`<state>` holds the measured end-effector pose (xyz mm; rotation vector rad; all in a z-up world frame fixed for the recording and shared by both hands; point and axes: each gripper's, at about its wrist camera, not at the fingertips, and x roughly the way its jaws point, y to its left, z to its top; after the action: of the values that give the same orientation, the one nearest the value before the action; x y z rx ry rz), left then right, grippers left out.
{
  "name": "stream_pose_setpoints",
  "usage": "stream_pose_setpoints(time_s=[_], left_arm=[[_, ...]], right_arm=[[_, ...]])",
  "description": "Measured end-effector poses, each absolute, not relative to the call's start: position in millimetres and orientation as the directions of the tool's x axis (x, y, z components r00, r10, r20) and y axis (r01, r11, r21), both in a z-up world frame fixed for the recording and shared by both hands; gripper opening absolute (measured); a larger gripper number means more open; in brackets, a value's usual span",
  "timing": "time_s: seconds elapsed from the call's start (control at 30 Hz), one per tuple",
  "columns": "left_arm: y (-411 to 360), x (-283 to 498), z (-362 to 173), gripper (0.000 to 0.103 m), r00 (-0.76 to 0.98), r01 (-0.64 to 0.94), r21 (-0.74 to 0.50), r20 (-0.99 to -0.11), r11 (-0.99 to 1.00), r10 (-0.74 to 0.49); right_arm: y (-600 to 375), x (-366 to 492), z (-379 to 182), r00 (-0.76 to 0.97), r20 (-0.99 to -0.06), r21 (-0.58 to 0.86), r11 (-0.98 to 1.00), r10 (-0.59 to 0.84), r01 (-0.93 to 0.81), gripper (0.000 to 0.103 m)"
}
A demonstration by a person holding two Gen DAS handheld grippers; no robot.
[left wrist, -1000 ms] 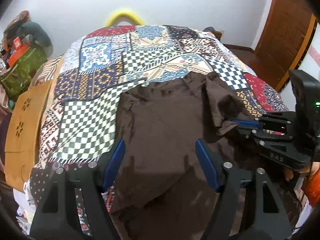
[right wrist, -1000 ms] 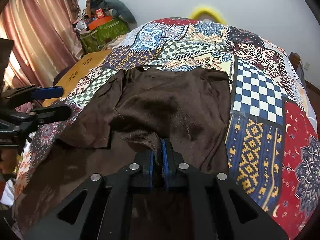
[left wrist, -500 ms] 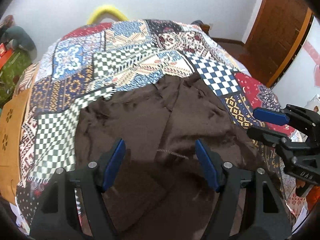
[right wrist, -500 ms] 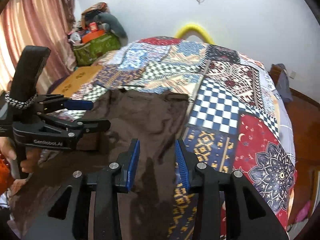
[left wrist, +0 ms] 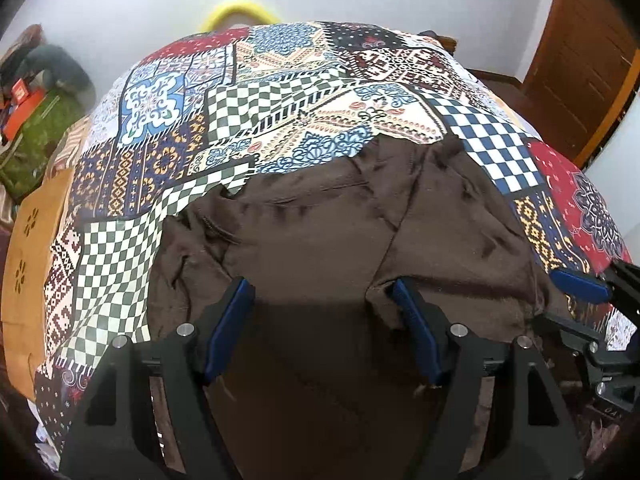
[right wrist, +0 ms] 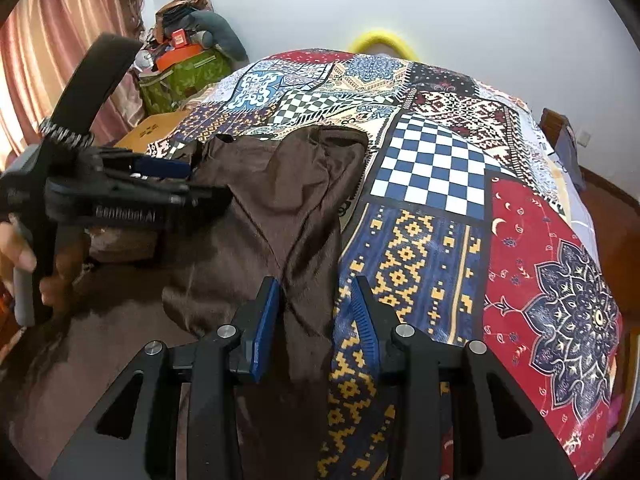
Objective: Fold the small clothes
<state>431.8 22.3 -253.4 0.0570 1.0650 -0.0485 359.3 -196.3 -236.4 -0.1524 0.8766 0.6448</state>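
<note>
We held both grippers over the brown garment point(left wrist: 340, 240) spread on the patchwork bedspread point(left wrist: 280, 80): left gripper point(left wrist: 320, 316) gaping, right gripper point(right wrist: 314, 312) having just let go, apparently ready for the next fold.

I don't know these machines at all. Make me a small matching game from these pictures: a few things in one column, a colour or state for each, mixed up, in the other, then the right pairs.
Things:
1. garment
2. bedspread
3. left gripper
4. arch by the far wall

Colour or state:
A. yellow
B. patchwork of many patterns
C. plain dark brown, lying creased
D. jaws wide open, nothing held

Pairs: 1-C, 2-B, 3-D, 4-A
</note>
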Motion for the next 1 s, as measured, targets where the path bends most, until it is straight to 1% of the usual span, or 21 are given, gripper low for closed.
stream_pose_setpoints(time_s=[0.2,0.33,0.47,0.53,0.63,0.7,0.73,0.77,0.8,0.83,0.87,0.9,0.93,0.97,1.0], left_arm=[[29.0,432.1,-247.3,0.074,0.479,0.027,0.048,-0.877,0.998,0.029],[33.2,426.1,-234.9,0.074,0.481,0.026,-0.01,-0.876,1.0,-0.021],[30.2,420.7,-222.8,0.074,0.509,0.044,-0.003,-0.86,0.999,-0.025],[26.2,426.8,-221.8,0.074,0.503,0.064,-0.004,-0.864,0.998,-0.036],[17.0,442.6,-223.1,0.074,0.494,0.101,-0.028,-0.866,0.994,-0.075],[8.3,457.6,-227.3,0.073,0.476,0.137,-0.087,-0.868,0.987,-0.143],[4.7,463.8,-228.9,0.072,0.468,0.145,-0.109,-0.868,0.983,-0.165],[0.6,473.2,-232.6,0.066,0.455,0.154,-0.146,-0.868,0.977,-0.201],[-2.8,479.3,-235.9,0.056,0.444,0.156,-0.168,-0.868,0.973,-0.221],[-5.8,486.7,-239.7,0.052,0.43,0.156,-0.188,-0.871,0.97,-0.238],[-8.3,492.1,-243.0,0.042,0.421,0.155,-0.203,-0.872,0.967,-0.25],[-10.7,498.7,-247.4,0.03,0.41,0.154,-0.221,-0.873,0.963,-0.265],[-13.0,504.1,-251.6,0.023,0.398,0.156,-0.239,-0.873,0.958,-0.282],[-15.1,508.3,-254.3,0.011,0.394,0.16,-0.249,-0.871,0.955,-0.293],[-15.9,509.9,-254.8,0.002,0.397,0.166,-0.251,-0.868,0.954,-0.298]], right_arm=[[-204.5,345.4,-234.8,0.474,-0.767,0.101,0.812,0.431,-0.575,0.034],[-209.5,346.8,-232.9,0.444,-0.79,0.113,0.812,0.423,-0.573,0.034],[-213.4,360.9,-221.6,0.438,-0.773,0.175,0.818,0.459,-0.549,0.034],[-209.6,366.0,-218.0,0.453,-0.762,0.175,0.82,0.464,-0.545,0.034],[-198.7,372.2,-221.9,0.458,-0.761,0.159,0.816,0.46,-0.556,0.034],[-193.5,375.1,-228.0,0.451,-0.765,0.154,0.811,0.459,-0.564,0.034],[-191.2,376.4,-231.2,0.441,-0.771,0.155,0.807,0.46,-0.57,0.034],[-189.2,376.9,-233.3,0.44,-0.768,0.155,0.802,0.465,-0.577,0.034],[-188.9,376.7,-234.0,0.445,-0.762,0.154,0.799,0.471,-0.582,0.034],[-189.3,376.7,-234.2,0.447,-0.759,0.153,0.796,0.475,-0.586,0.033],[-189.6,377.3,-234.6,0.443,-0.758,0.155,0.792,0.479,-0.591,0.032],[-190.0,377.7,-235.1,0.439,-0.758,0.156,0.788,0.483,-0.596,0.03],[-190.0,377.6,-235.5,0.439,-0.758,0.152,0.785,0.482,-0.6,0.029],[-189.9,377.5,-236.3,0.441,-0.76,0.142,0.785,0.477,-0.603,0.028],[-190.3,377.5,-237.3,0.445,-0.765,0.128,0.786,0.466,-0.604,0.025]])
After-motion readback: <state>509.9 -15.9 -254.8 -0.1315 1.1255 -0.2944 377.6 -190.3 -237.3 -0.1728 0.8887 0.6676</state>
